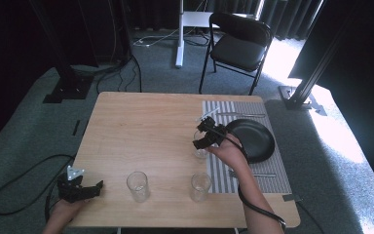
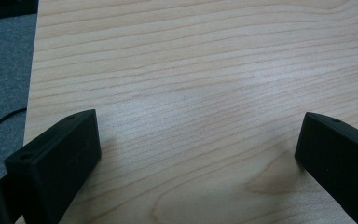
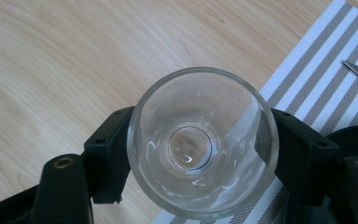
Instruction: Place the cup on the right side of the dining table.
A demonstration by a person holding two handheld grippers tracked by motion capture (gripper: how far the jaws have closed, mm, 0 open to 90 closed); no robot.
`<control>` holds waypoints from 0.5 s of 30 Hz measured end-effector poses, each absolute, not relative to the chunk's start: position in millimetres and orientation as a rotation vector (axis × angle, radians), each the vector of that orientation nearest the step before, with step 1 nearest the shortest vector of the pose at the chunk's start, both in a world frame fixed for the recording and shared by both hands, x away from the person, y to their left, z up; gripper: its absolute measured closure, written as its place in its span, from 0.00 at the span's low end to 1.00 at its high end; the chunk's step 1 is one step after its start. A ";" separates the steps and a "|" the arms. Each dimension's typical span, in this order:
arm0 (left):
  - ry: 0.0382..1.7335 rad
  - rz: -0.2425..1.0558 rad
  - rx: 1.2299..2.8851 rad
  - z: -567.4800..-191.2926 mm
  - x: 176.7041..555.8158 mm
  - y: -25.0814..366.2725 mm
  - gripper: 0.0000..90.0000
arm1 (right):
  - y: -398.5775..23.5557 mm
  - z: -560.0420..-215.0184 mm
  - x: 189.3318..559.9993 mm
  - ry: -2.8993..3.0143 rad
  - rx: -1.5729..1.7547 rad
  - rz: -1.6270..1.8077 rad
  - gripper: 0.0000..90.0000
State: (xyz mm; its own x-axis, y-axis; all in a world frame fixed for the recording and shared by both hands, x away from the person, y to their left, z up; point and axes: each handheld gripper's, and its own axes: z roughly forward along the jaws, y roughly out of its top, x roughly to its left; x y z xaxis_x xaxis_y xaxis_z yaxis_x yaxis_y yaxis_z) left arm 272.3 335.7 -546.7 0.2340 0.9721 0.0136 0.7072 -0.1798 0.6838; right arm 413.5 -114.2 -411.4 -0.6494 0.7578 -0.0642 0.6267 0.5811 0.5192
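High view: the right gripper (image 1: 208, 135) clamps a clear glass (image 1: 201, 150) at the left edge of the striped placemat (image 1: 272, 181), just beside the black plate (image 1: 253, 139), while the left gripper (image 1: 80, 187) rests at the near left corner of the tabletop (image 1: 146, 126). Left gripper view: the jaws stand wide apart with bare tabletop (image 2: 191, 70) between them, holding nothing. Right gripper view: both jaws press the sides of the upright glass (image 3: 203, 144), seen from above, over the border of tabletop and placemat (image 3: 317, 79).
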 end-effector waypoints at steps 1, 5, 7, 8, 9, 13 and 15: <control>1.534 0.622 1.958 -546.7 272.3 335.7 0.00 | -114.2 -411.4 413.5 2.535 1.138 0.671 0.31; 1.534 0.622 1.958 -546.7 272.3 335.7 0.01 | -117.9 -411.7 425.2 2.509 1.165 0.643 0.31; 1.534 0.622 1.958 -546.7 272.3 335.7 0.00 | -119.5 -411.7 429.8 2.505 1.181 0.637 0.31; 1.534 0.622 1.958 -546.7 272.3 335.7 0.00 | -120.2 -411.6 431.8 2.502 1.193 0.634 0.31; 1.534 0.622 1.958 -546.7 272.3 335.7 0.00 | -121.4 -411.6 434.6 2.498 1.199 0.632 0.31; 1.534 0.622 1.958 -546.7 272.3 335.7 0.00 | -124.5 -411.5 440.8 2.481 1.218 0.622 0.31; 1.534 0.622 1.958 -546.7 272.3 335.7 0.01 | -128.4 -410.1 447.4 2.462 1.243 0.615 0.31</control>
